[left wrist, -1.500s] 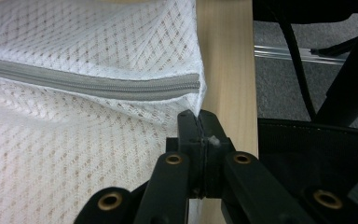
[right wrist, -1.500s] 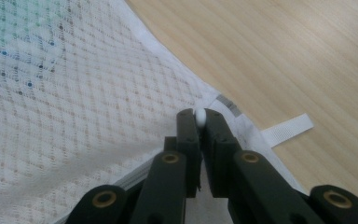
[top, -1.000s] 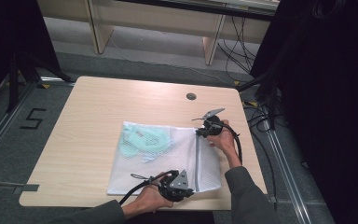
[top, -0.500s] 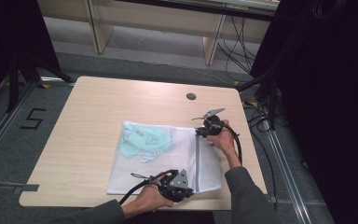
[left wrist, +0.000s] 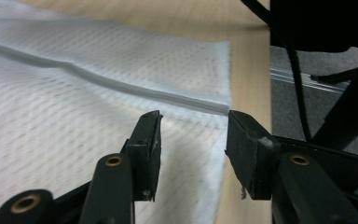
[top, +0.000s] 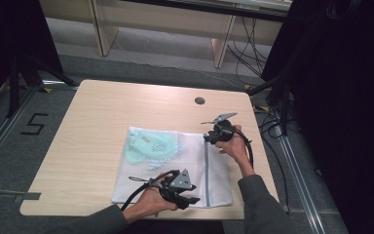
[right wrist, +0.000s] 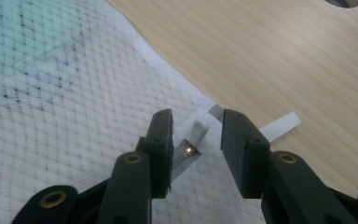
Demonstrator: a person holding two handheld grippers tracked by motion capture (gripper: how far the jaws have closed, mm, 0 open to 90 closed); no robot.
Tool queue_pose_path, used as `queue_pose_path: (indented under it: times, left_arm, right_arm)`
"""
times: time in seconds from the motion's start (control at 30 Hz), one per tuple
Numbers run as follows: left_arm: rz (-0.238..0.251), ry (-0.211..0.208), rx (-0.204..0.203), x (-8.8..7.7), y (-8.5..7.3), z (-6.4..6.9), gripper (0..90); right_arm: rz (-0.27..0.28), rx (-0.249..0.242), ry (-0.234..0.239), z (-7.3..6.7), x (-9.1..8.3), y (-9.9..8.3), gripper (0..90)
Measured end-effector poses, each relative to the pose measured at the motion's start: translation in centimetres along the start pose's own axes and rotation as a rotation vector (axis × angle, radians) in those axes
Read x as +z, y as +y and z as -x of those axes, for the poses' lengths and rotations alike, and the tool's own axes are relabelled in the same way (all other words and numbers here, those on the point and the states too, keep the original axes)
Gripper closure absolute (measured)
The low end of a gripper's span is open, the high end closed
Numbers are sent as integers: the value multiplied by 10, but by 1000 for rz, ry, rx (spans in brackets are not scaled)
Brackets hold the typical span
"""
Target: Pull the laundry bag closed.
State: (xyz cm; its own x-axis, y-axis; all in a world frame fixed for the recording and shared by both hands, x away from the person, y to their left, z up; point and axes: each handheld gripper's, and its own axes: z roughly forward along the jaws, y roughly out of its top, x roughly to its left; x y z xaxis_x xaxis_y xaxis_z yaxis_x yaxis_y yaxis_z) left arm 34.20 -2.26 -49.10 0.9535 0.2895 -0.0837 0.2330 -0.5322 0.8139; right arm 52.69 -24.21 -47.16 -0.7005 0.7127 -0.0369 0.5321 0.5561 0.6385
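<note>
A white mesh laundry bag lies flat on the light wooden counter, toward its near right part, with a pale green garment showing through the mesh in the bag's far left portion. A zipper line runs across the bag near its right edge, from the far side toward the near side. The left gripper rests low at the bag's near edge, just beside the near end of the zipper line, held in the person's left hand. In the left gripper view its jaws have just been opening and now stand roughly half apart, with the folded seam of the bag lying ahead of them and mesh fabric under the gap; the pads do not press on anything. The right gripper sits at the bag's far right corner, held in the right hand. In the right gripper view its jaws have also just been opening and stand moderately apart, and the white zipper pull with its small metal slider lies in the gap between them, free of both pads. A short white fabric tab sticks out from the bag's corner onto the bare wood beside the right-hand jaw. A small round hole sits in the counter beyond the right gripper.
</note>
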Motion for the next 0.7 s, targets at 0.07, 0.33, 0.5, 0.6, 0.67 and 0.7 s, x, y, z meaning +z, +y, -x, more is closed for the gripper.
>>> queue_pose_path:
  times: [0.07, 0.33, 0.5, 0.6, 0.67, 0.7]
  left_arm:
    - [10, 15, 1, -5, 1, -5, 527]
    - [21, 82, -51, -32, -3, -22, 416]
    - [28, 140, -98, -54, -12, -33, 375]
    - [42, 170, -118, -68, -16, -40, 358]
    - [42, 201, -138, -81, -20, -45, 350]
    - [42, 201, -138, -81, -20, -45, 348]
  right_arm:
    - [1, -3, -1, -1, -2, 0, 622]
    - [32, 43, 5, -11, -20, -1, 502]
    - [38, 2, 30, -18, -29, -3, 474]
    - [56, 11, 32, -26, -31, -8, 462]
    - [40, 10, 41, -29, -36, -10, 455]
    - [59, 14, 27, -30, -35, -13, 448]
